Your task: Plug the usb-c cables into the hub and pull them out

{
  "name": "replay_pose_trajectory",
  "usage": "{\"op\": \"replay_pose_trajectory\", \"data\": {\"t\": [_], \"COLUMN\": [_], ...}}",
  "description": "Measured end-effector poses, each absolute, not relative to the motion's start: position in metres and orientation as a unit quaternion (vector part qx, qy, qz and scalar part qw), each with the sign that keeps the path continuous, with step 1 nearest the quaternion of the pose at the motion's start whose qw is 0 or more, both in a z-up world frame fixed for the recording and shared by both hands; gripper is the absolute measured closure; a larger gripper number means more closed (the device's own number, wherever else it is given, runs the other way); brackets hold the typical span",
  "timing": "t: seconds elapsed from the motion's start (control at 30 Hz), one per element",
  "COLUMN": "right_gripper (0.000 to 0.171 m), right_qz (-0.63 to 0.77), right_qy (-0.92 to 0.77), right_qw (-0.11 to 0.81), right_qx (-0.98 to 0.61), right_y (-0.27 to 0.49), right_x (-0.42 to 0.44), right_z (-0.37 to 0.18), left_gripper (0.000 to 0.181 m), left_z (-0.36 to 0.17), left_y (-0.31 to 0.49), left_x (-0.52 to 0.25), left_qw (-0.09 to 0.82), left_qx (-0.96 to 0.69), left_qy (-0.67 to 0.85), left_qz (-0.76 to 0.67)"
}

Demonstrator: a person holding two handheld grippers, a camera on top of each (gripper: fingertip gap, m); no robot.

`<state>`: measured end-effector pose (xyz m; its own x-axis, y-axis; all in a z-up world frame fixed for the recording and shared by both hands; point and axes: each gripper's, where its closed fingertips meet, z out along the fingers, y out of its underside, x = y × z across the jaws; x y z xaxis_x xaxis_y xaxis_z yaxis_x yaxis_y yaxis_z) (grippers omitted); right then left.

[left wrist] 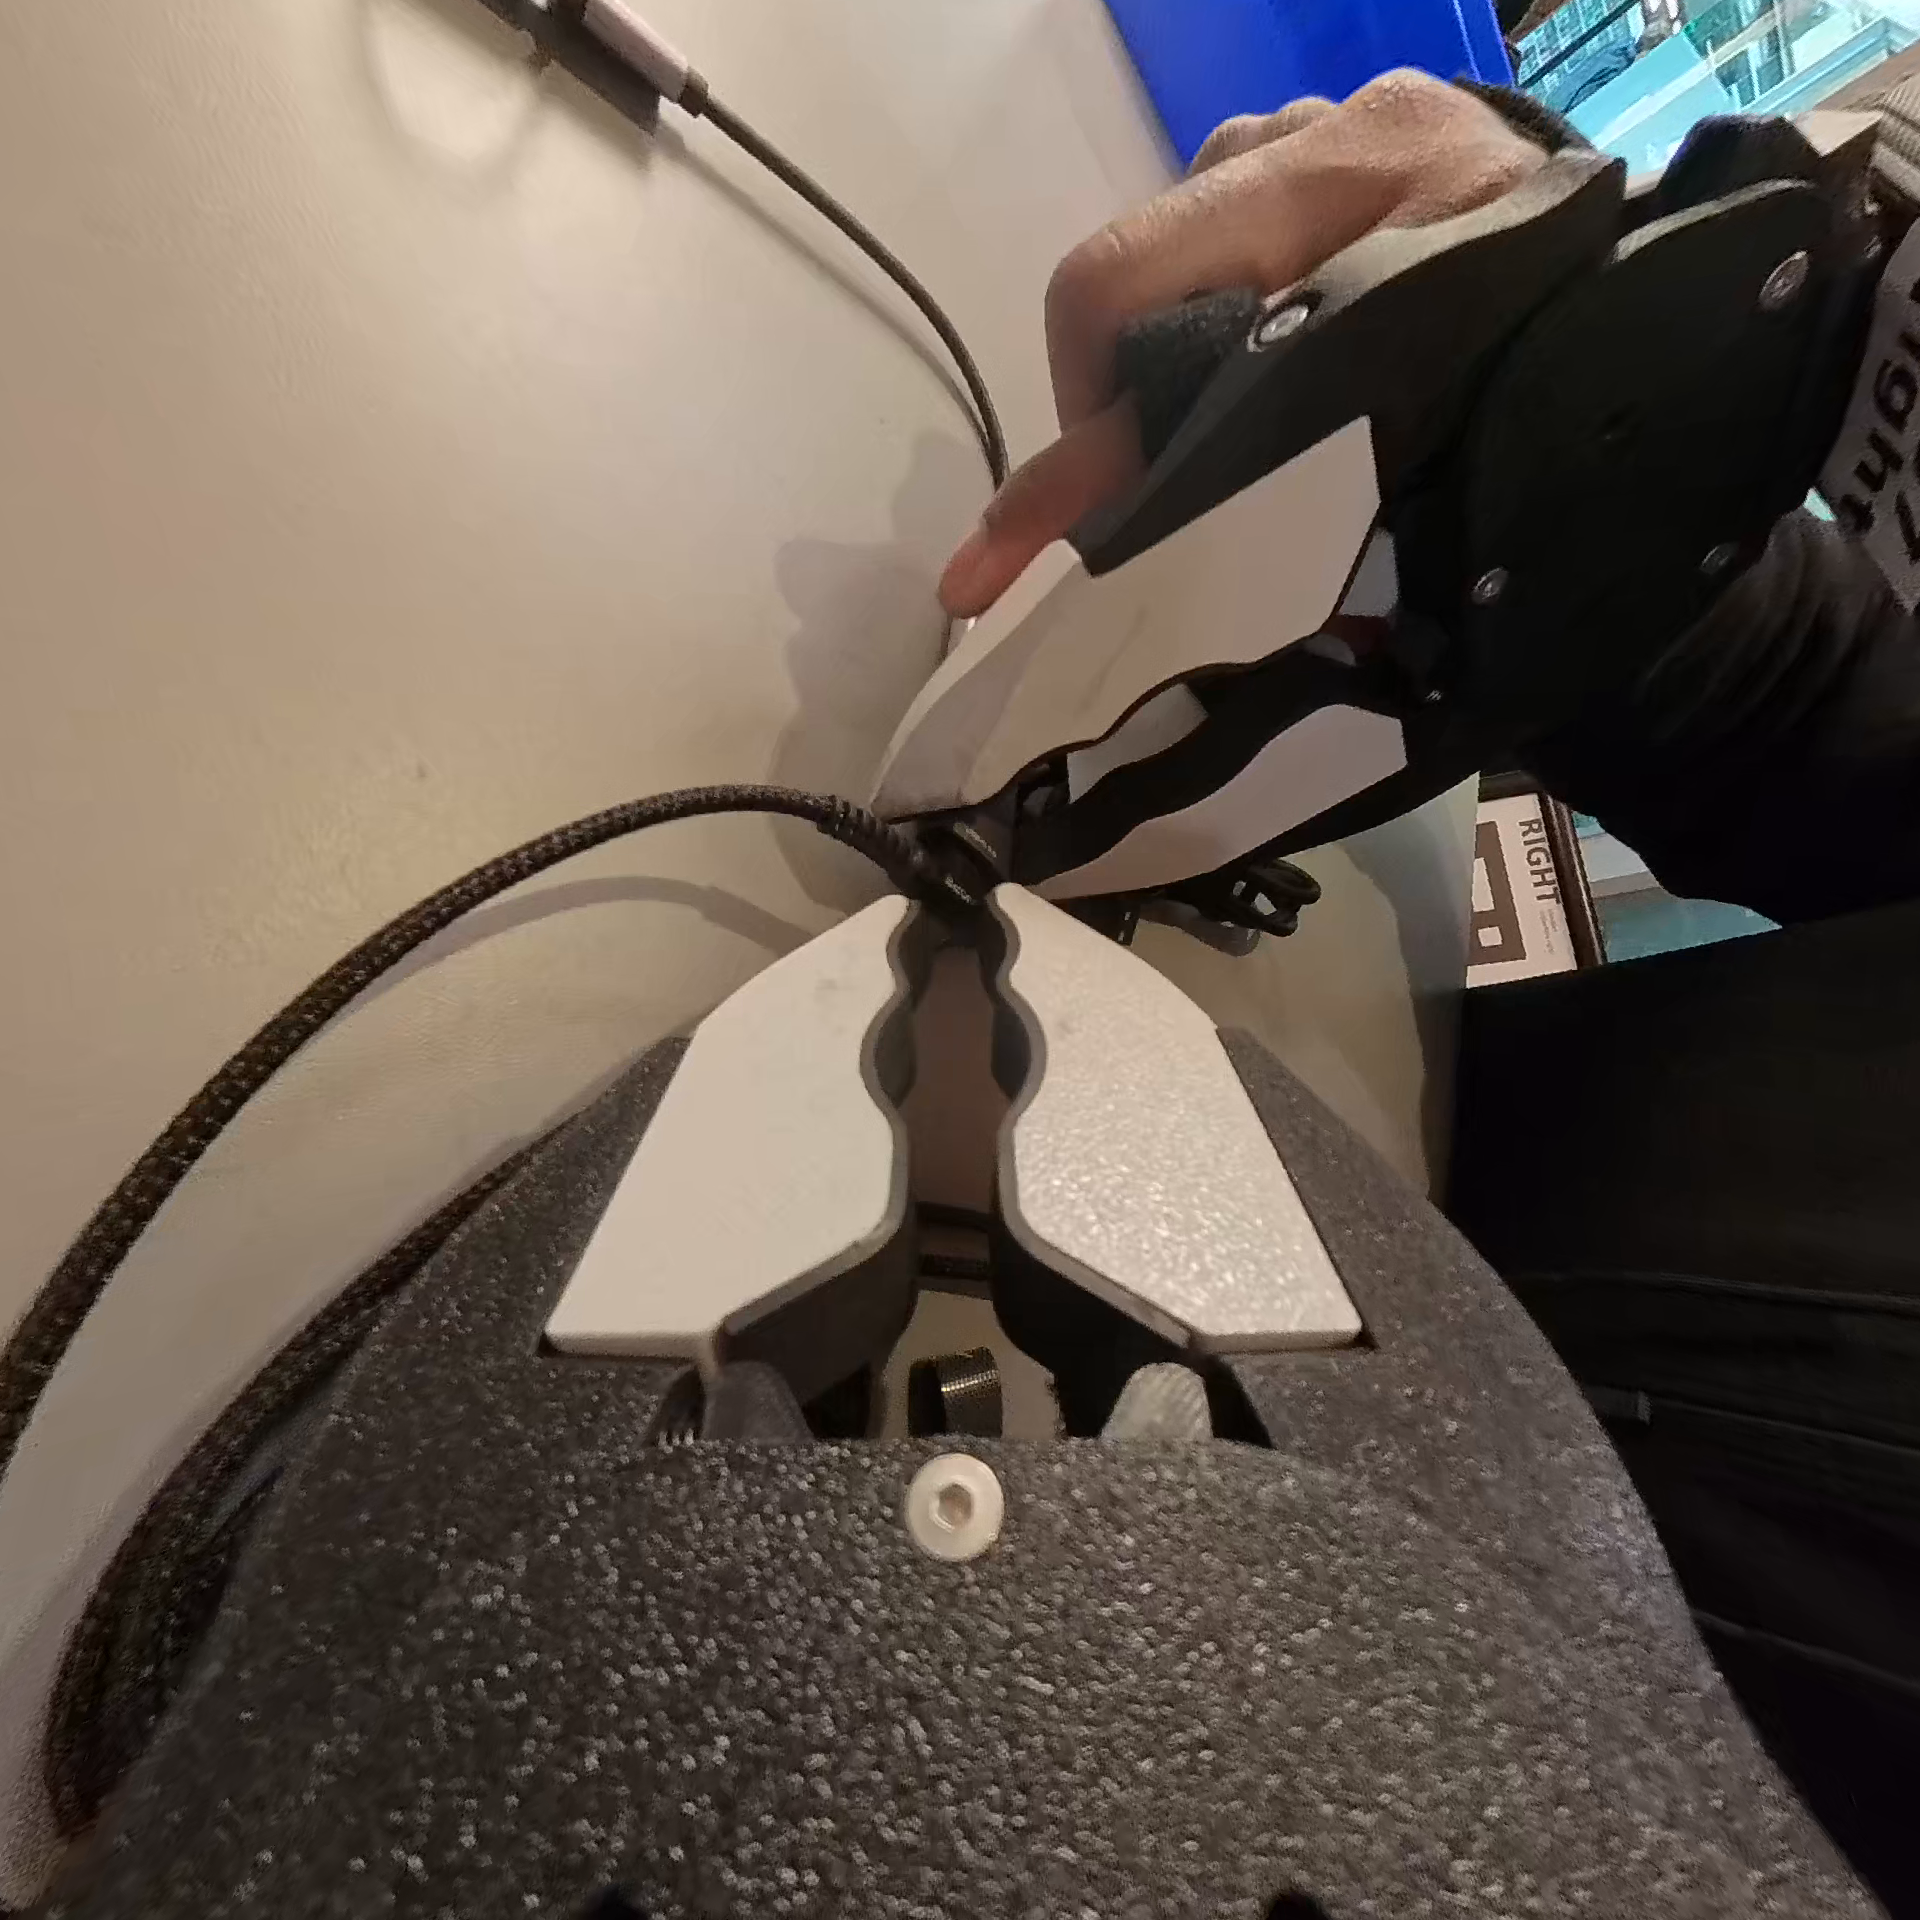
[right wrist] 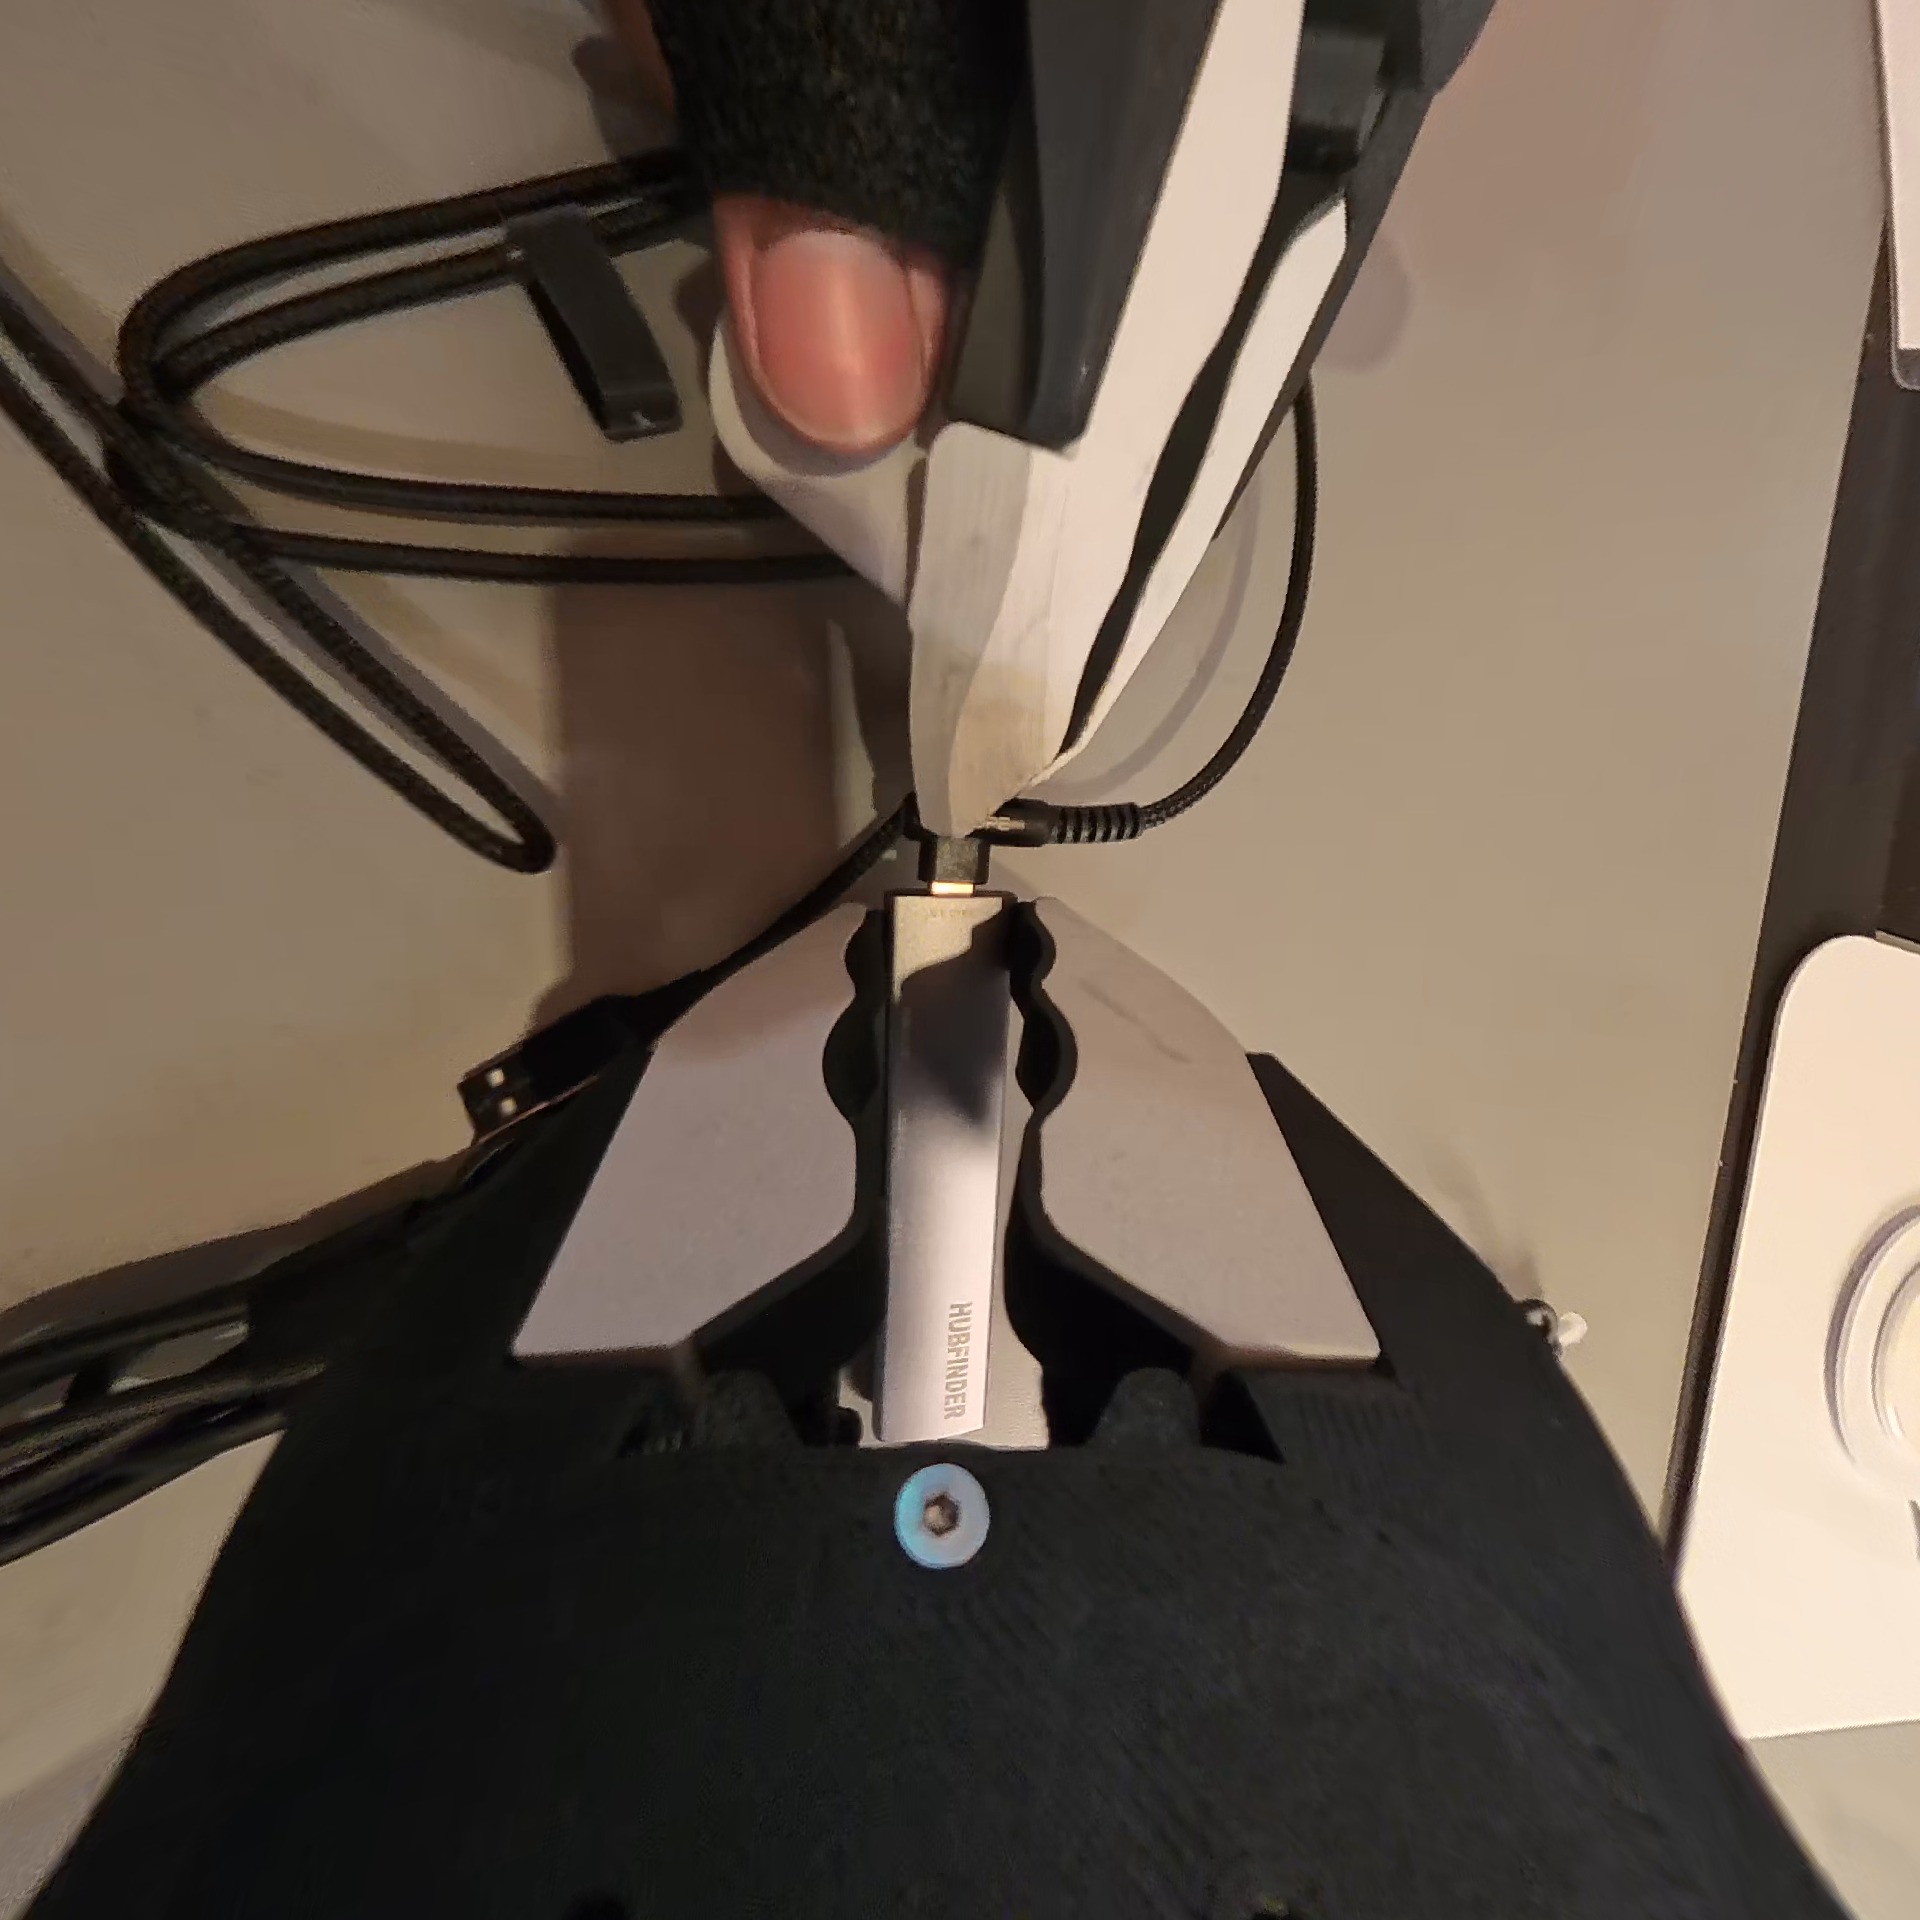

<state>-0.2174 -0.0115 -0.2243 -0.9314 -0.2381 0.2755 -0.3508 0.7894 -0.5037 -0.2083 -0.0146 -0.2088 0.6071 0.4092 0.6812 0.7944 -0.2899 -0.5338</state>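
In the right wrist view my right gripper is shut on a grey USB hub, which lies lengthwise between its fingers. My left gripper comes in from above, shut on a black USB-C plug. A short piece of the plug's metal tip shows at the hub's end port. Its braided cable leads off right. In the left wrist view my left gripper pinches the plug, and the braided cable arcs left. The right gripper meets it tip to tip, and the hub is hidden.
Loops of black braided cable and a black clip lie at the left of the beige table. A black USB-A plug lies beside my right gripper. A white device stands at the right. Another cable with a silver plug lies far off.
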Motion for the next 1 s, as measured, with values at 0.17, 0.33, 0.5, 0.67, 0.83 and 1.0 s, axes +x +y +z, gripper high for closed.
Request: {"op": "replay_pose_trajectory", "data": {"t": [0.17, 0.33, 0.5, 0.67, 0.83, 1.0], "right_gripper": [0.149, 0.149, 0.149, 0.148, 0.148, 0.148], "right_qz": [0.278, 0.281, 0.289, 0.304, 0.288, 0.247], "right_qy": [-0.943, -0.947, -0.946, -0.944, -0.951, -0.964], "right_qw": [0.096, 0.097, 0.104, 0.104, 0.095, 0.086], "right_qx": [0.156, 0.121, 0.105, 0.072, 0.06, 0.052], "right_y": [-0.012, -0.013, -0.011, -0.006, 0.002, 0.003], "right_x": [-0.218, -0.22, -0.221, -0.221, -0.213, -0.204], "right_z": [-0.226, -0.228, -0.226, -0.213, -0.207, -0.217], "left_gripper": [0.171, 0.168, 0.168, 0.164, 0.161, 0.159], "left_z": [-0.211, -0.215, -0.211, -0.188, -0.175, -0.171], "left_y": [-0.015, -0.014, -0.013, -0.018, -0.048, -0.083], "left_x": [-0.209, -0.213, -0.214, -0.213, -0.217, -0.224], "left_qw": [0.449, 0.437, 0.45, 0.502, 0.52, 0.533], "left_qx": [-0.775, -0.783, -0.776, -0.749, -0.756, -0.745], "left_qy": [-0.391, -0.399, -0.396, -0.369, -0.355, -0.376], "left_qz": [-0.212, -0.189, -0.196, -0.228, -0.179, -0.139]}}
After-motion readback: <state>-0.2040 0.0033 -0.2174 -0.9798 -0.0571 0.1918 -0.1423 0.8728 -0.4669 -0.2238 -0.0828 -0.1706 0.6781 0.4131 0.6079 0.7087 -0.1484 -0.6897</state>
